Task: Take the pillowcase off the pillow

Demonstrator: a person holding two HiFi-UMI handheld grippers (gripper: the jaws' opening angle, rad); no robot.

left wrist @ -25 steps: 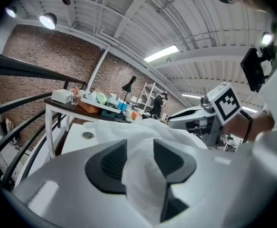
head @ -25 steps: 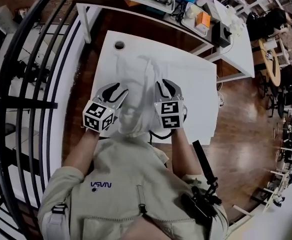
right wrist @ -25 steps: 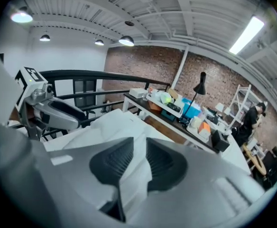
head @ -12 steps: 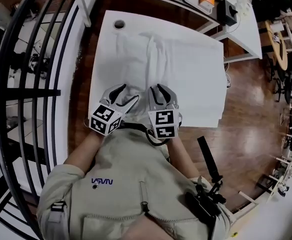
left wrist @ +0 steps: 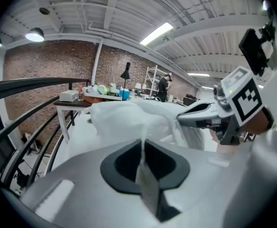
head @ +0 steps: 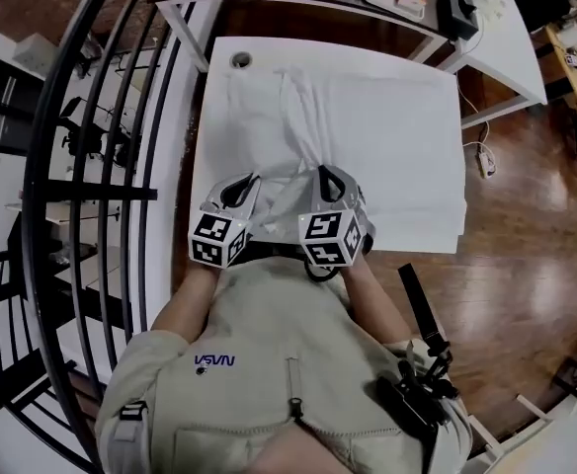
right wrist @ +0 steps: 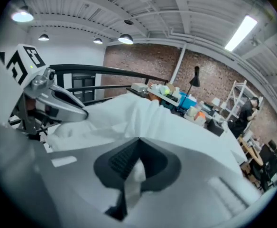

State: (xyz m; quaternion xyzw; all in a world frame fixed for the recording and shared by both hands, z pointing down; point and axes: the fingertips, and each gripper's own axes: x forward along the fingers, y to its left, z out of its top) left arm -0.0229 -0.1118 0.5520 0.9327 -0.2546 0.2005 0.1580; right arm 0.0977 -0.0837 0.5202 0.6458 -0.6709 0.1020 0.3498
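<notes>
pillowcase, white and rumpled, lies along the white table. at its near end, the left gripper and right gripper, side by side, have each just closed and now pinch its fabric.

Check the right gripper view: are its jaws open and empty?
No, the jaws of the right gripper are closed on a fold of the white pillowcase.

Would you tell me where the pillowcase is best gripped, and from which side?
Probably its near end, from the person's side: the pillowcase lies lengthwise away, and loose cloth bunches there into thin folds. The left gripper, whose jaws have just been closing, and the right gripper each pinch a fold.
</notes>
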